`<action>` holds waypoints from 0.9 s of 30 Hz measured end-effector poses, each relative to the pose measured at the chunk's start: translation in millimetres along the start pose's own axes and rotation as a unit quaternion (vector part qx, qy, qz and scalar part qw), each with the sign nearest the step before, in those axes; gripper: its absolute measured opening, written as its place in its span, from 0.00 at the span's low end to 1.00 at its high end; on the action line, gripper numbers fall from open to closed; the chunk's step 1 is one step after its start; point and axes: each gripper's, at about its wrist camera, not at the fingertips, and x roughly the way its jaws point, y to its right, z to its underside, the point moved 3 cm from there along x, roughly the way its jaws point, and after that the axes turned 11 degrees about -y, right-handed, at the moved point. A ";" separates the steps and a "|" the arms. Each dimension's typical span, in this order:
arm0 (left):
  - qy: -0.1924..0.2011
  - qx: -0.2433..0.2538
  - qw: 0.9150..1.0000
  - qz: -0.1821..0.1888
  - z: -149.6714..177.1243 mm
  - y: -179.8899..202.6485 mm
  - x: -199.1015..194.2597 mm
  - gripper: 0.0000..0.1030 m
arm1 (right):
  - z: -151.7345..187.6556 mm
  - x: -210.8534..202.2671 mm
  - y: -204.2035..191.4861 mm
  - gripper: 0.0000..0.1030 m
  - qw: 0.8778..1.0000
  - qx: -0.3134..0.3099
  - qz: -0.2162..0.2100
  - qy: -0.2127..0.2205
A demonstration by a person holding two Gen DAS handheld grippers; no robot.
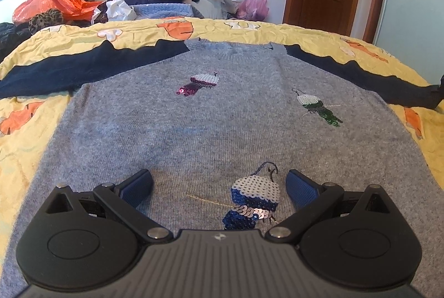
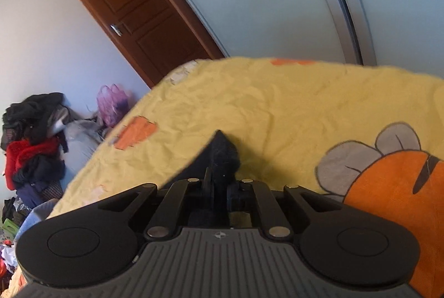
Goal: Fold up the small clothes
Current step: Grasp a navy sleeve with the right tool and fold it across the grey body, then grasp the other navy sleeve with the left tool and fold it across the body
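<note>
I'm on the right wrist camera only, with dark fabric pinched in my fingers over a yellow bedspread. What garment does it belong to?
Observer: Your right gripper holds the end of a navy sleeve on a grey knitted sweater, which is spread front up on the yellow bedspread.
Operator: Where's the other sleeve?
Observer: The other navy sleeve lies stretched out to the opposite side, not folded in.
Operator: And the left gripper?
Observer: The left gripper is open over the sweater's lower part. Its fingers sit either side of a blue sequinned bird motif and grip nothing.
</note>
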 end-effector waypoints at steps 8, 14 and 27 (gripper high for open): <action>0.008 -0.017 1.000 0.019 0.6 -6.0 -3.4 1.00 | 98.4 -63.5 -173.9 0.16 0.961 -0.186 -0.200 -0.039; 0.012 -0.023 0.999 0.030 1.7 -9.5 -5.3 1.00 | 218.4 -21.2 -254.7 0.16 0.922 -0.235 -0.256 -0.172; -0.006 -0.025 1.000 0.016 -9.2 -4.4 -6.8 1.00 | 240.8 -67.5 -180.8 0.46 0.927 -0.215 -0.242 -0.190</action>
